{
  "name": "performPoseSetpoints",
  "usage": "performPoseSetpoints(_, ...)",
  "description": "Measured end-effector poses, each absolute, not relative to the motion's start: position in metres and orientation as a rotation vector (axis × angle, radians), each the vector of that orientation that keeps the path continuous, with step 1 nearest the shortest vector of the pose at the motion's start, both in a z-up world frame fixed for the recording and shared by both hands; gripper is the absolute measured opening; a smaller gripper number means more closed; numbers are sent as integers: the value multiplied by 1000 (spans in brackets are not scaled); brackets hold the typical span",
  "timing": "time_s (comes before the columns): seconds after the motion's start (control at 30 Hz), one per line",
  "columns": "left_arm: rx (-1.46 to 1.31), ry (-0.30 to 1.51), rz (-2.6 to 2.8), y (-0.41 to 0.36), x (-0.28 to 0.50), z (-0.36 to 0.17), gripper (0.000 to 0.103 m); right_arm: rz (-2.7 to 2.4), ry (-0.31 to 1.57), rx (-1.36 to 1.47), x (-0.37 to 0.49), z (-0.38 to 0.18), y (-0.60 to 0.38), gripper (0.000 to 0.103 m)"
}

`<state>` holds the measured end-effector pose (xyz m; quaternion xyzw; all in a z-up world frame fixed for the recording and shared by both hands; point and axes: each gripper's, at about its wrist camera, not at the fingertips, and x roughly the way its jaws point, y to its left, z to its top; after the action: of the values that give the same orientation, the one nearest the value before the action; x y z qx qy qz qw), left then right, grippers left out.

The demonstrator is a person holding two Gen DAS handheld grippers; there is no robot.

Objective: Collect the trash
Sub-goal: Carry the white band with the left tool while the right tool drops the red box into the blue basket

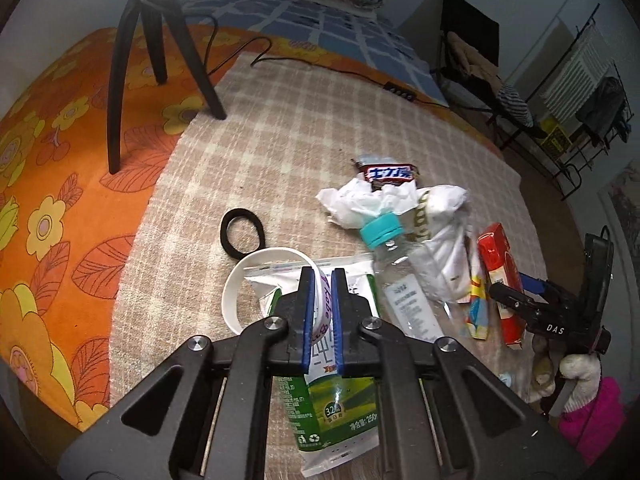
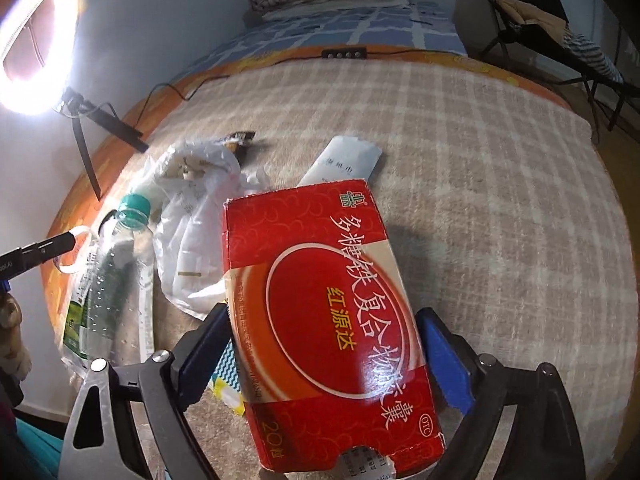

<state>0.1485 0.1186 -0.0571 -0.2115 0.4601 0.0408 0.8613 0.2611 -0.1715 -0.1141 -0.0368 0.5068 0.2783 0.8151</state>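
My left gripper [image 1: 323,280] is shut on the rim of a white paper cup [image 1: 256,276] with purple print, above a green and white carton pouch [image 1: 336,412]. My right gripper [image 2: 324,320] is shut on a red medicine box [image 2: 320,312] and holds it over the blanket. It also shows in the left wrist view [image 1: 516,300] with the red box [image 1: 502,276]. A clear plastic bottle with a teal cap [image 1: 384,232] lies beside crumpled white plastic [image 1: 436,240] and a candy wrapper [image 1: 390,174]. The bottle also shows in the right wrist view [image 2: 112,264].
A black hair tie [image 1: 242,236] lies on the checked beige blanket [image 1: 280,128]. A black tripod [image 1: 152,40] stands on the orange floral sheet. A cable and remote [image 1: 398,92] cross the far edge. A paper slip [image 2: 344,160] lies past the box. Chair and rack stand right.
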Motion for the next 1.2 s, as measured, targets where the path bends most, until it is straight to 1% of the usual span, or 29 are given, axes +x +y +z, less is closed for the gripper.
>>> performPoseSetpoints(0.33,-483,899,22,113,127,-28,5,572,968,-93,239,-78,-186,92)
performPoseSetpoints(0.53,-448,852,49,116,112,-9,5,579,949,-58,225,-64,-196,92)
performPoseSetpoints(0.83,-422,812,33,115,73,7,5,667,885,-73,177,-32,-194,92)
performPoseSetpoints(1.0,-404,832,-15,96,43,3,5,723,862,-124,138,-25,-187,92)
performPoseSetpoints(1.2,-357,884,-88,58,7,-15,5,786,871,-215,82,-34,-176,93)
